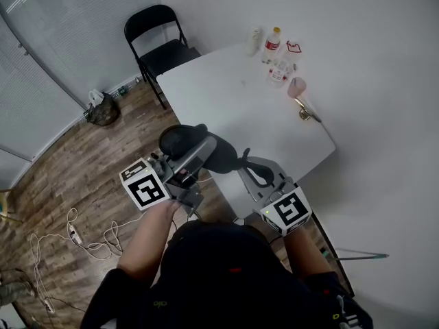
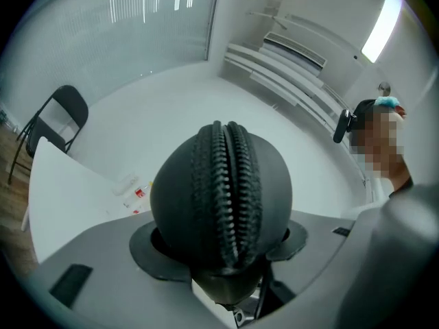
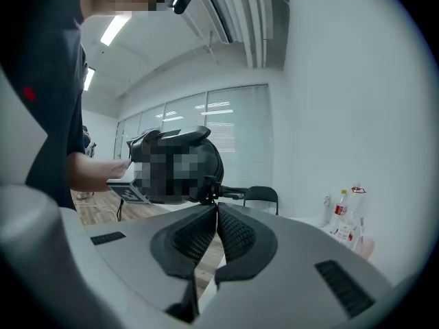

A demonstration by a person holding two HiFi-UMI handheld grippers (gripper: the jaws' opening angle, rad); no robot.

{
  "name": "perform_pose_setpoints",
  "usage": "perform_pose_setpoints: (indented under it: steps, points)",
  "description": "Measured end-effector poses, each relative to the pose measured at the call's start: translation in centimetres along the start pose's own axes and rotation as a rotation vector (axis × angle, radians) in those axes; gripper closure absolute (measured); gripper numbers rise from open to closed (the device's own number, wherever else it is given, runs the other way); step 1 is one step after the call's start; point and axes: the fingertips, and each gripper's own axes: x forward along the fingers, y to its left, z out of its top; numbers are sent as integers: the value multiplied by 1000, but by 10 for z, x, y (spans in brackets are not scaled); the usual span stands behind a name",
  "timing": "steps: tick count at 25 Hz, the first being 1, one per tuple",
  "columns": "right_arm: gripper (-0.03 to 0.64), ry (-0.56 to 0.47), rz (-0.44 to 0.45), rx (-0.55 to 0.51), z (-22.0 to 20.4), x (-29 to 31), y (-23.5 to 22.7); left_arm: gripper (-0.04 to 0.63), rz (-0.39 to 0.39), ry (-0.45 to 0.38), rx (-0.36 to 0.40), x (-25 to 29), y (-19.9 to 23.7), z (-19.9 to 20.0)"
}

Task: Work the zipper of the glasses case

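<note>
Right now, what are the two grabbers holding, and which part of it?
The left gripper clamps the black glasses case across its two sides. The right gripper is shut on what looks like the zipper pull.

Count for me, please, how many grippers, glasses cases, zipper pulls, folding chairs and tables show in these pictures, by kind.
grippers: 2 (left gripper, right gripper)
glasses case: 1
zipper pull: 1
folding chair: 1
table: 1
Total: 6
</note>
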Motion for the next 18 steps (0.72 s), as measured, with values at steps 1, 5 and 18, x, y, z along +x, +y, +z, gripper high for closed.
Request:
perform_pose_setpoints:
  steps: [1, 5, 18]
  points:
    - [596, 0, -8, -14, 3, -1, 0, 321, -8, 19, 2, 0, -1, -2]
    - [595, 7, -26, -69, 6, -3, -3, 322, -33, 100, 2, 2, -3, -13]
    - [595, 107, -4, -344, -1, 0, 6, 321, -95, 444, 123, 3, -11, -52]
